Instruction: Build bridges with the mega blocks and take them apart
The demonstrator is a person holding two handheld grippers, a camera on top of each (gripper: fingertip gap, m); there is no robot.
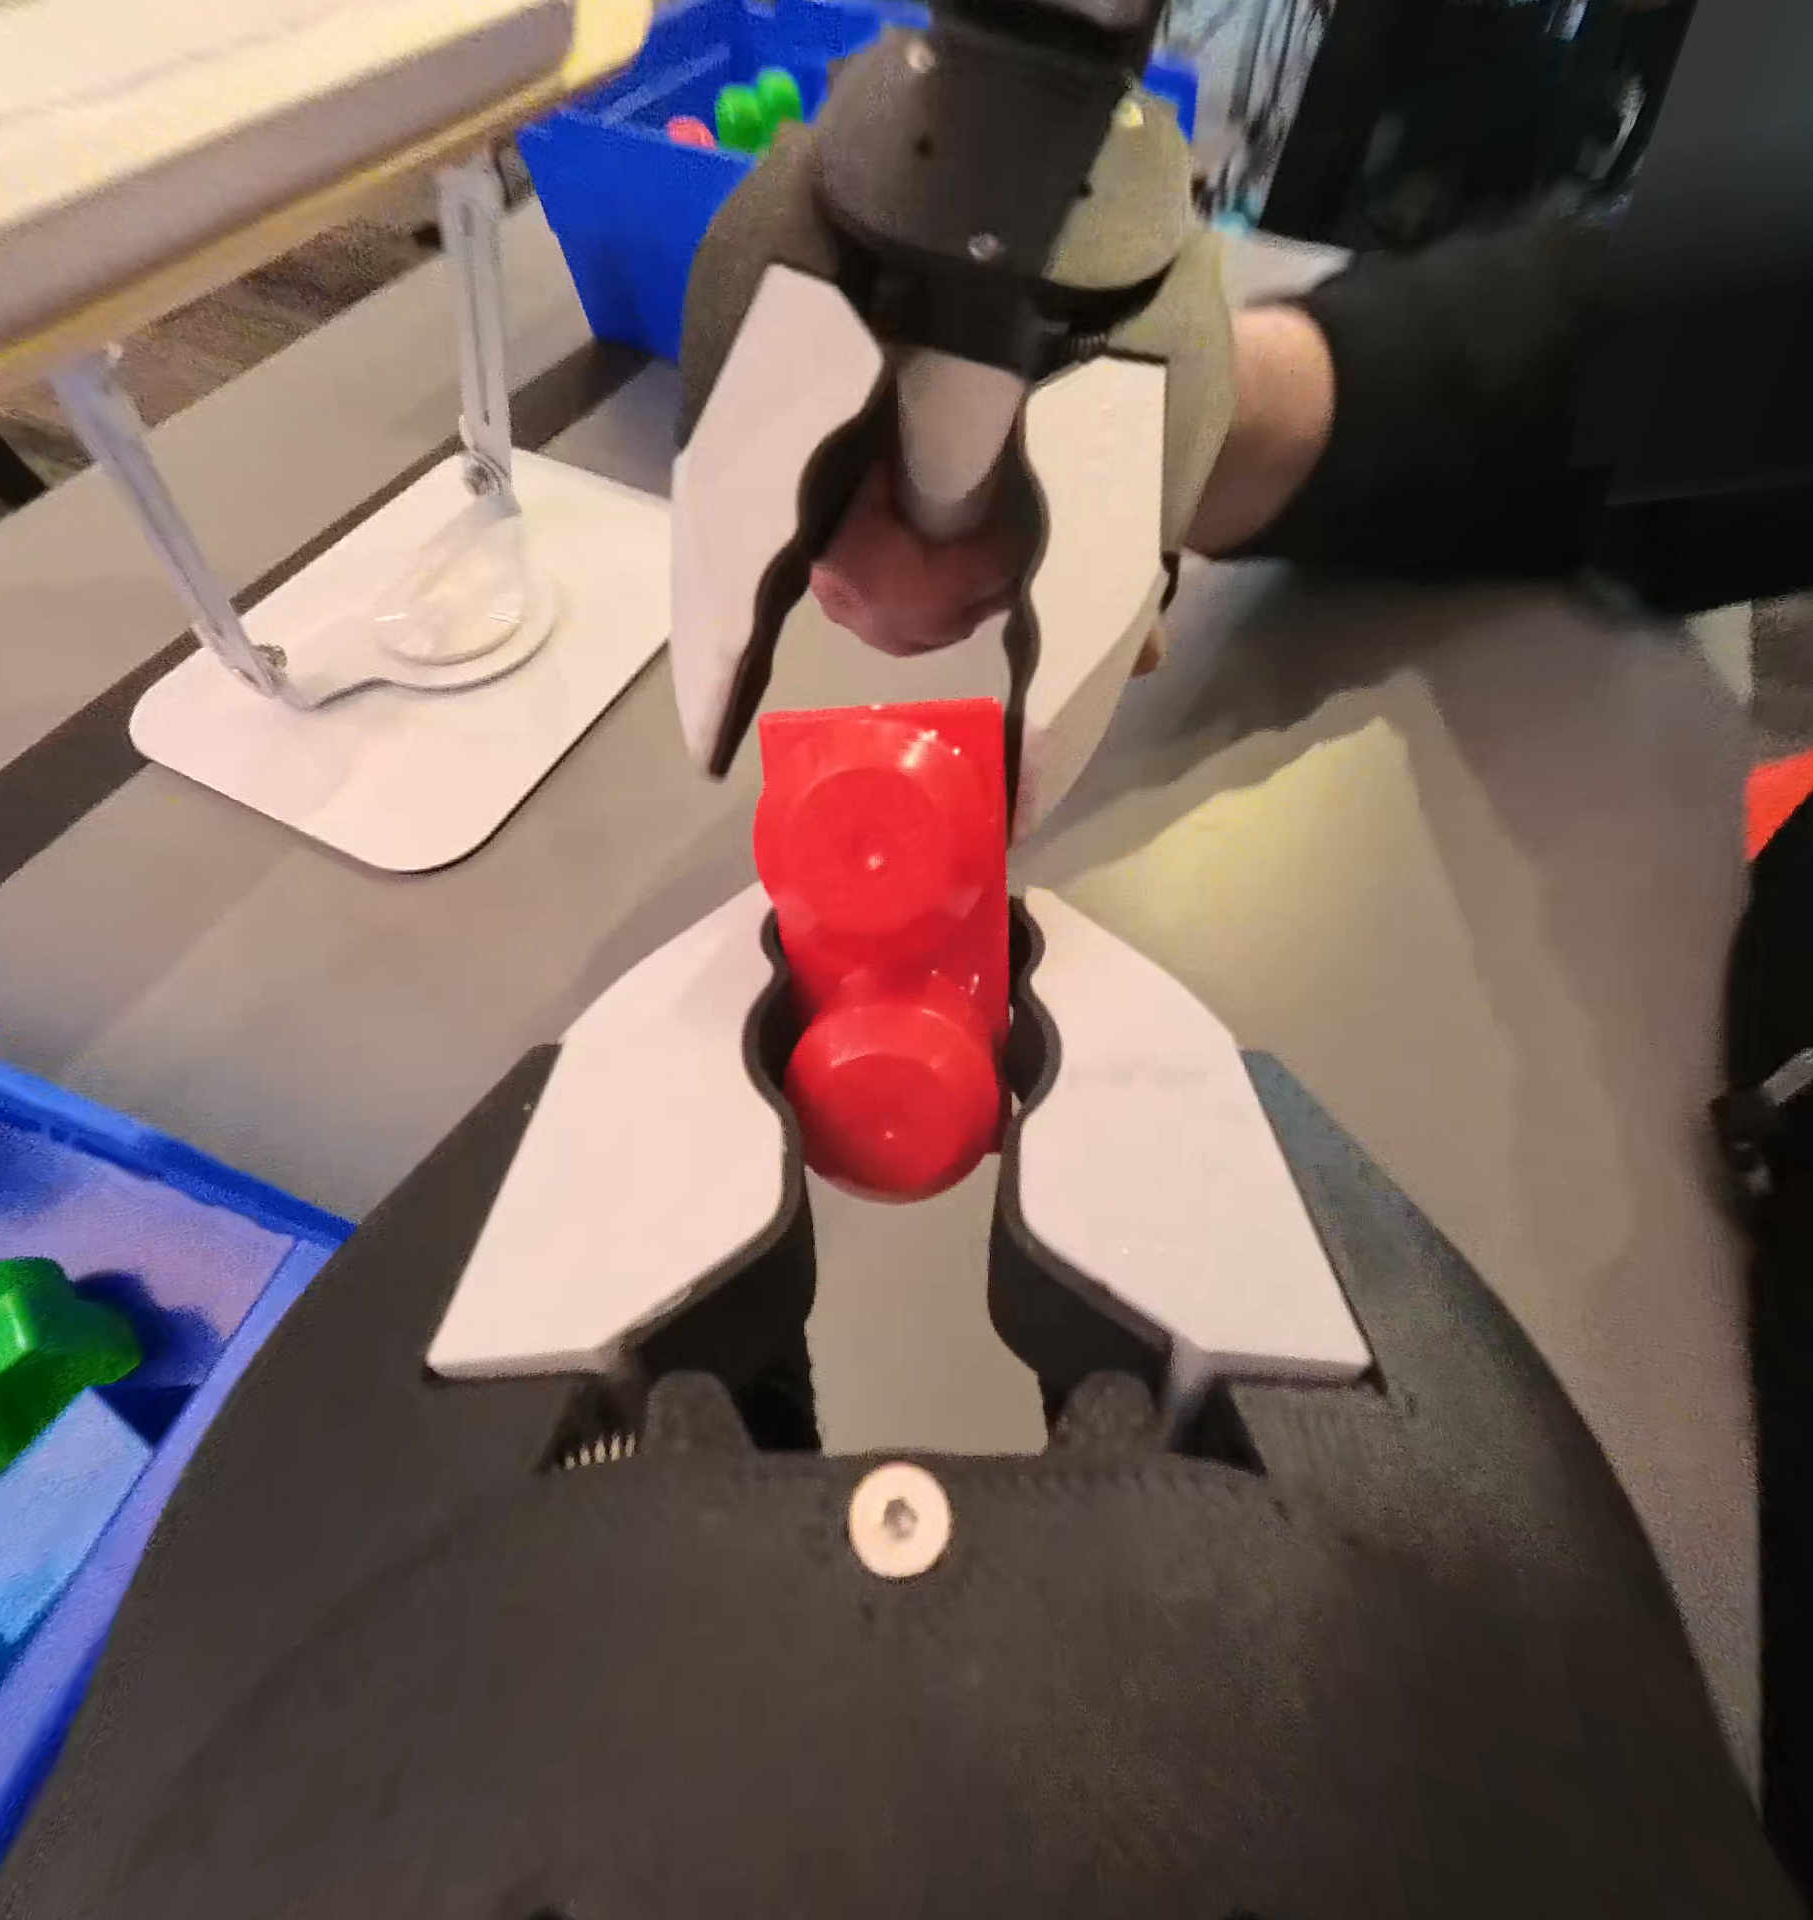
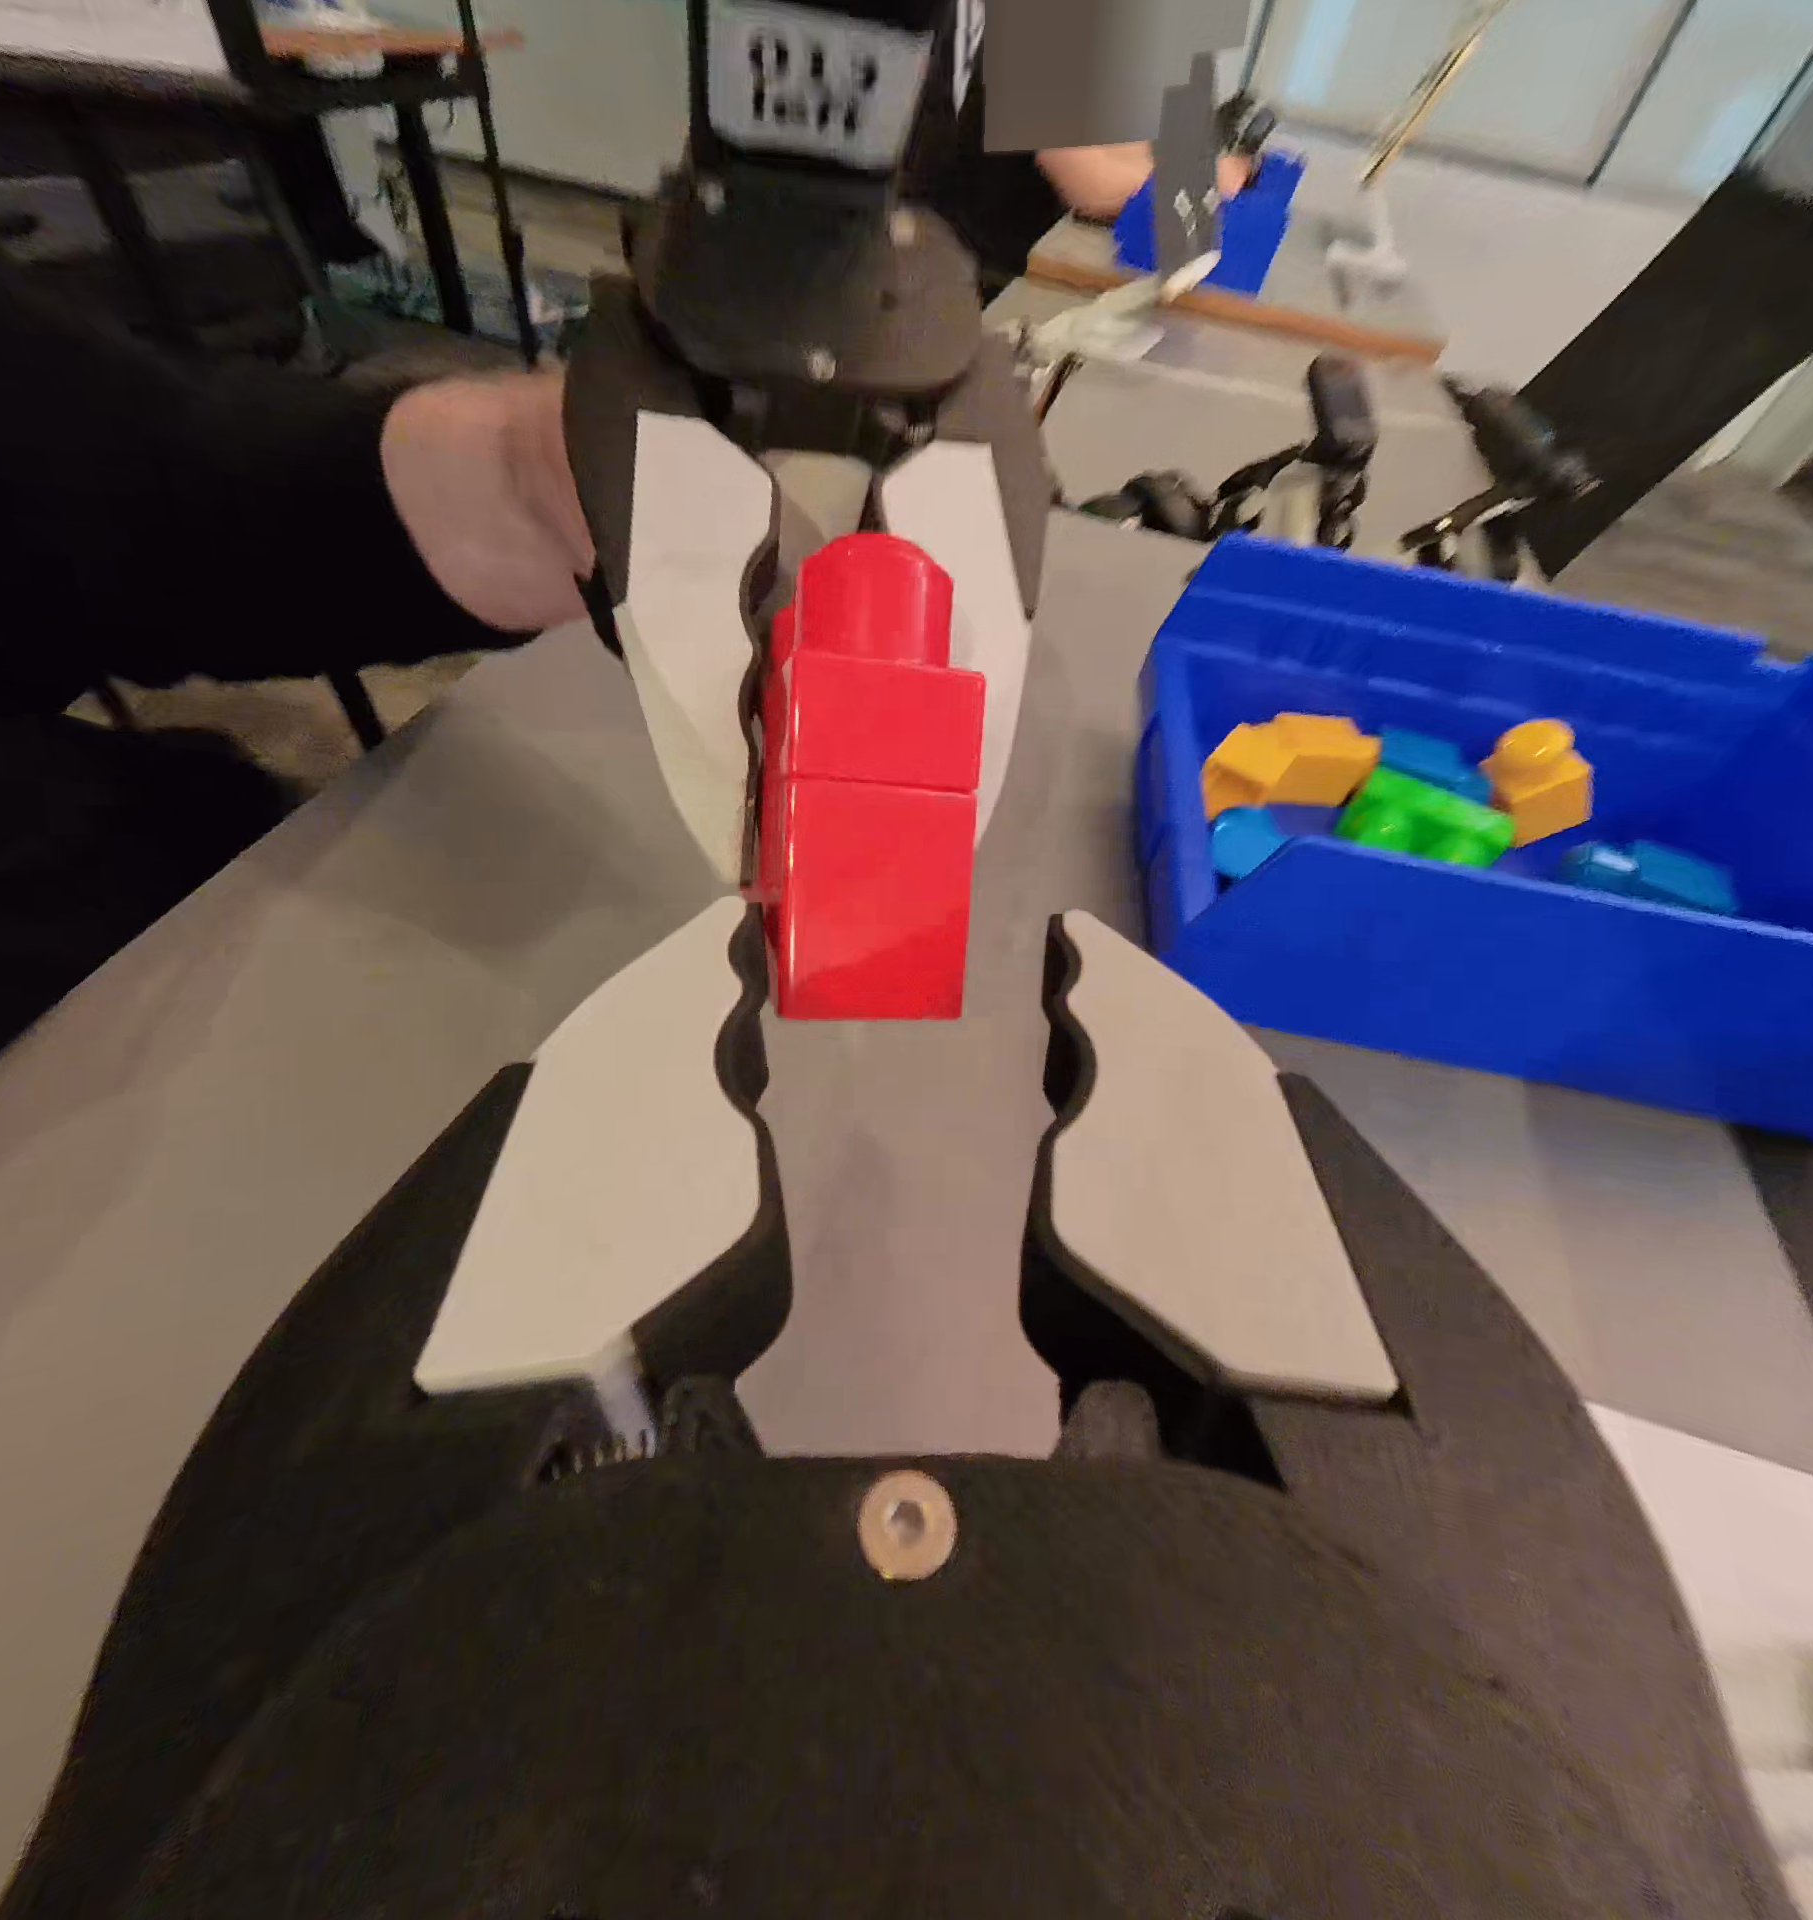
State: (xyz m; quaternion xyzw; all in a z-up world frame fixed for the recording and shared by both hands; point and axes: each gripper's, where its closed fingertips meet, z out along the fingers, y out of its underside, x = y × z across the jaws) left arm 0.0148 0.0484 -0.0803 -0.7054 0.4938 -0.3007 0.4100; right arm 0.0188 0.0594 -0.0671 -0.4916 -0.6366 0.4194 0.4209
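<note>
Red plastic sits between our two grippers: two stacked red blocks [image 2: 871,831] joined into one short piece, held clear above the grey desk [image 2: 362,935]. Our left gripper [image 1: 897,997] has its jaws clamped on the piece, both pads pressing its sides, and its long axis runs straight away from those jaws toward the other gripper. Our right gripper [image 2: 891,987] faces it with jaws spread; the far end of the piece lies between them, nearer one pad, with a clear gap on the other side. Beside us on the desk we count one blue bin [image 2: 1504,987] on that side, holding loose yellow, green and blue blocks
</note>
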